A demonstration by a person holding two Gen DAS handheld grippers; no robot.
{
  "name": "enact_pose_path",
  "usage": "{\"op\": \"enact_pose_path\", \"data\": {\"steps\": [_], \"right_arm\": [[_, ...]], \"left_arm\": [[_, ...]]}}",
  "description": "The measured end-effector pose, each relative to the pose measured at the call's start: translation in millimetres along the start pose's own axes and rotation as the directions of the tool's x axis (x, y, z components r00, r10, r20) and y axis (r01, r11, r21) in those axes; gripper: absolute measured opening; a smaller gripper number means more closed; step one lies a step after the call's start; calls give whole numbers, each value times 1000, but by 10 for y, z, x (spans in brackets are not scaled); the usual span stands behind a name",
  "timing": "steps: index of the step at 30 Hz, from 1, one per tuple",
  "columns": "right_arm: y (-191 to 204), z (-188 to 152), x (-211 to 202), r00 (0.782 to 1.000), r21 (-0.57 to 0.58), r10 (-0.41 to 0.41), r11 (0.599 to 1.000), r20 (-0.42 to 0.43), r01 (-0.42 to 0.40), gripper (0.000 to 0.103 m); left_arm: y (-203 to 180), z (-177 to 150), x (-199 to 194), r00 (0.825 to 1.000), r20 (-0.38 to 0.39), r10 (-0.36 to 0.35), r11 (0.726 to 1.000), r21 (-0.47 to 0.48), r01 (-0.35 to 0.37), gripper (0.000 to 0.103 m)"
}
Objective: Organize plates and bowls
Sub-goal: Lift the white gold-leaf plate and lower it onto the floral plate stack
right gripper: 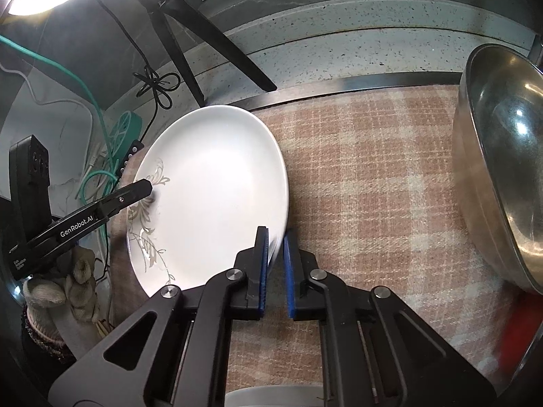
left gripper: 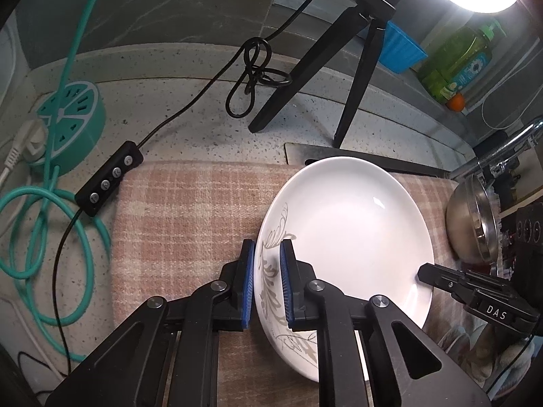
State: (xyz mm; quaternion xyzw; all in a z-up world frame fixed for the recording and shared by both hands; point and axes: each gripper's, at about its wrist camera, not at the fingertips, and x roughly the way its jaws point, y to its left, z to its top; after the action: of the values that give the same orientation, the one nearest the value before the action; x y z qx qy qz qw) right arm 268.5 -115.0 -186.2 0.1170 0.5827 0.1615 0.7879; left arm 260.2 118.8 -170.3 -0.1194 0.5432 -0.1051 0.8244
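Note:
A white plate with a grey leaf pattern is held tilted above the checked cloth. My left gripper is shut on its patterned rim. My right gripper is shut on the opposite rim of the same plate; its finger also shows in the left wrist view. A steel bowl stands tilted at the right of the cloth, also in the left wrist view.
A ring-light tripod stands on the speckled counter behind the cloth. A cable remote, teal cable and teal power hub lie left. A green bottle and blue tub sit back right.

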Motion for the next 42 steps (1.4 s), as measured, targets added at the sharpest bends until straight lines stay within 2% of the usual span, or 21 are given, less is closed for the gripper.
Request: {"op": "enact_pose_path", "data": {"steps": [15,24,42], "right_arm": [[47,-111,-248,1000,3,19,1000,10,-19,9],[56,-266,-538,999,1,26,1000,35,-27,9],[-157,-918,-1132,997,51,22,998,76,-26,9]], "left_arm": [[-50,-104,-198,999,23,-23,1000,-11,23,13],[-240,-221,-421,997,47,-53,999,13,53,13],[-750,-712,-722,992,43,-117,990,87,113,13]]}}
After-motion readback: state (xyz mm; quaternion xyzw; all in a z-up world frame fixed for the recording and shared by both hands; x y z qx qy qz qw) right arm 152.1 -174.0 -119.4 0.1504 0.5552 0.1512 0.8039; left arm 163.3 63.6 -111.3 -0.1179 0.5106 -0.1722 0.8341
